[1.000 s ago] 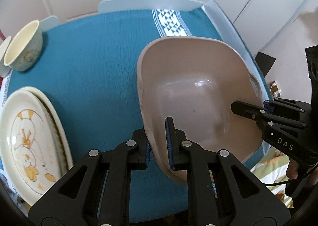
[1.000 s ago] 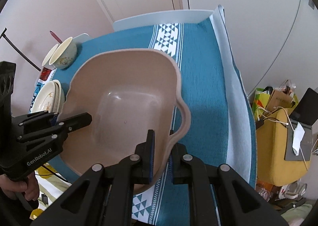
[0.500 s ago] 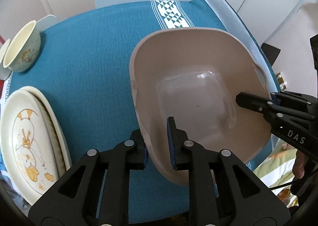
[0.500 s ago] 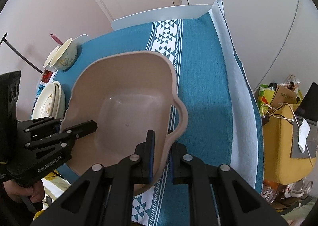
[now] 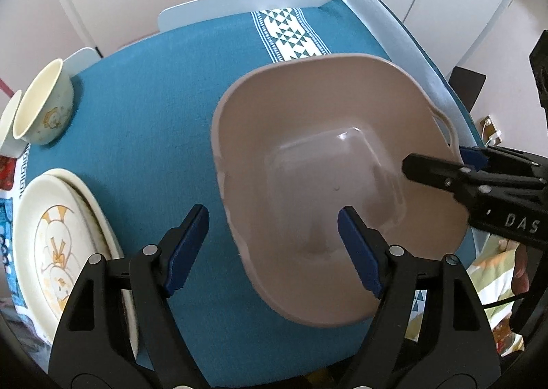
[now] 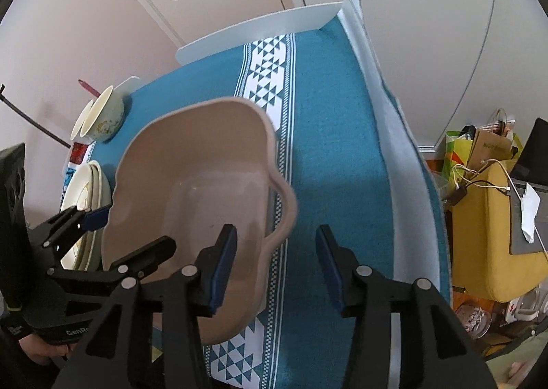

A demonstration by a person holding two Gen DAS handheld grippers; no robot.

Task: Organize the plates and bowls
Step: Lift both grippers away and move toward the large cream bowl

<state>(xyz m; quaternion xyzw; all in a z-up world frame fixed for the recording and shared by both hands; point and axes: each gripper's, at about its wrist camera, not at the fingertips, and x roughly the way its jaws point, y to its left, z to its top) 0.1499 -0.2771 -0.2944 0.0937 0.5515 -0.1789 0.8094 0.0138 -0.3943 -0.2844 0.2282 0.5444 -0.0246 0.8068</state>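
A large beige plastic basin (image 5: 335, 183) (image 6: 191, 183) sits on the teal tablecloth (image 5: 137, 115). My left gripper (image 5: 274, 217) straddles its near-left rim. Its jaws are opening and neither blue pad touches the wall. My right gripper (image 6: 275, 235) straddles the basin's handle rim (image 6: 286, 214), jaws also opening and pads clear of it. Each gripper shows in the other's view: the right gripper (image 5: 441, 159) at the basin's far side, the left gripper (image 6: 130, 231) at its left rim. Stacked cream plates (image 5: 51, 241) (image 6: 85, 190) and a cream bowl (image 5: 44, 111) (image 6: 102, 115) lie at the table's left.
A white patterned band (image 6: 270, 80) runs across the cloth under the basin. The table's right edge (image 6: 404, 183) drops off to a yellow seat with cables (image 6: 486, 224) and bags. A second bowl edge and a pink stick sit behind the cream bowl. A white door stands beyond the table.
Both grippers were shut on the basin's rim and have now opened, letting it go. The basin has shifted only slightly against the table.
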